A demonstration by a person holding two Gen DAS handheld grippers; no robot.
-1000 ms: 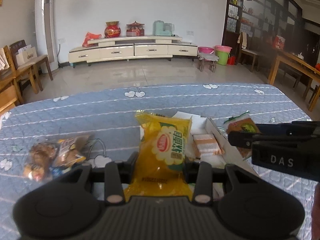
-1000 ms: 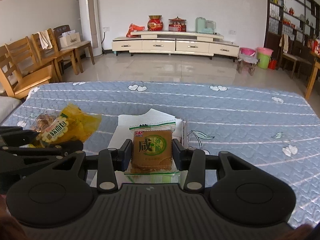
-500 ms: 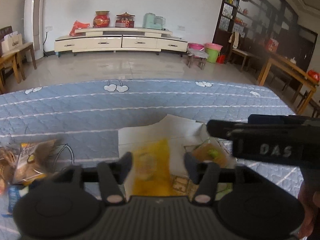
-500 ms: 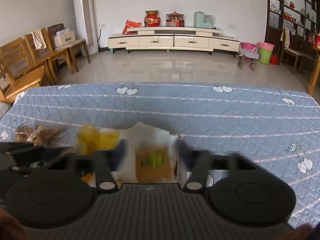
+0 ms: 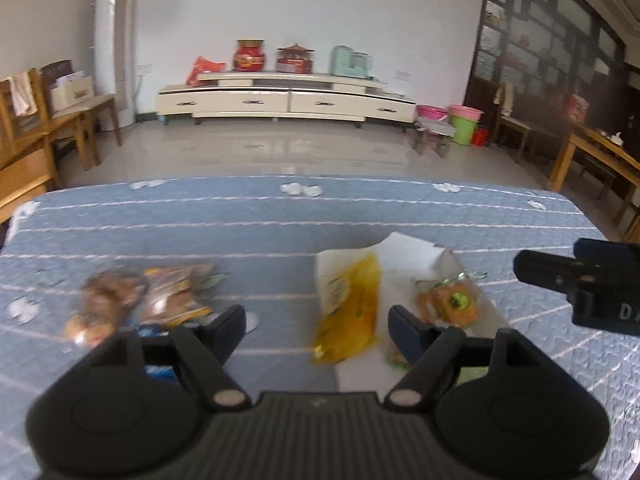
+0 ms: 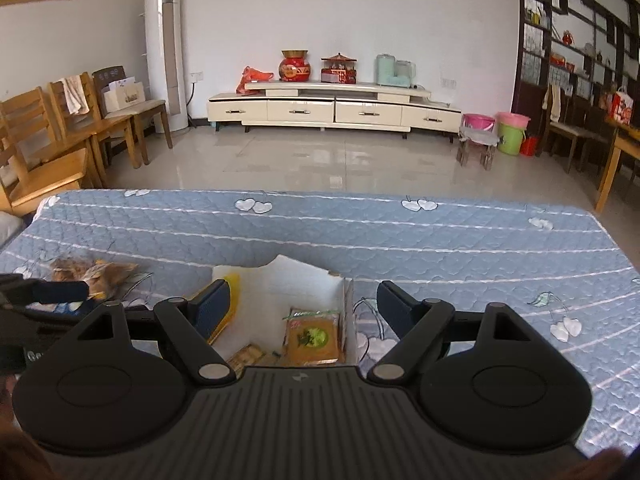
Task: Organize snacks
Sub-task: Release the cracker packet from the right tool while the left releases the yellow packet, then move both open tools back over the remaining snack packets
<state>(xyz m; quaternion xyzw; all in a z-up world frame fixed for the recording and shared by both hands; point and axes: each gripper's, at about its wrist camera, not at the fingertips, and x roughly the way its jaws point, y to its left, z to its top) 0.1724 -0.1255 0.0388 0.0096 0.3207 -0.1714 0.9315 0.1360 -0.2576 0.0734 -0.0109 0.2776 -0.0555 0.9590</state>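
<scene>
Below the right gripper [image 6: 304,308], the brown biscuit packet [image 6: 312,338] with its green round label lay flat in the white box [image 6: 304,280], against the box's right-hand wall, and neither pad touched it. That gripper's jaws stood wide apart with nothing between them. It pointed downward at a slant over the box, one finger on each side of it.

The left gripper [image 5: 316,330] pointed down at a similar slant, offset toward the box's left edge. Its jaws had just been opening and now stood fairly wide. The yellow snack bag [image 5: 350,312] lay between the fingers but free of both pads, draped over the box's left wall with its lower end hanging out onto the blue quilted cover [image 5: 280,236]. From the left wrist view the right gripper's finger showed at the right edge, above the cover and apart from the box.

Inside the box, another small tan packet [image 6: 250,356] lay near the front, partly hidden. A blurred heap of brownish wrapped snacks [image 5: 136,300] sat on the cover to the left of the box, well apart from it.
</scene>
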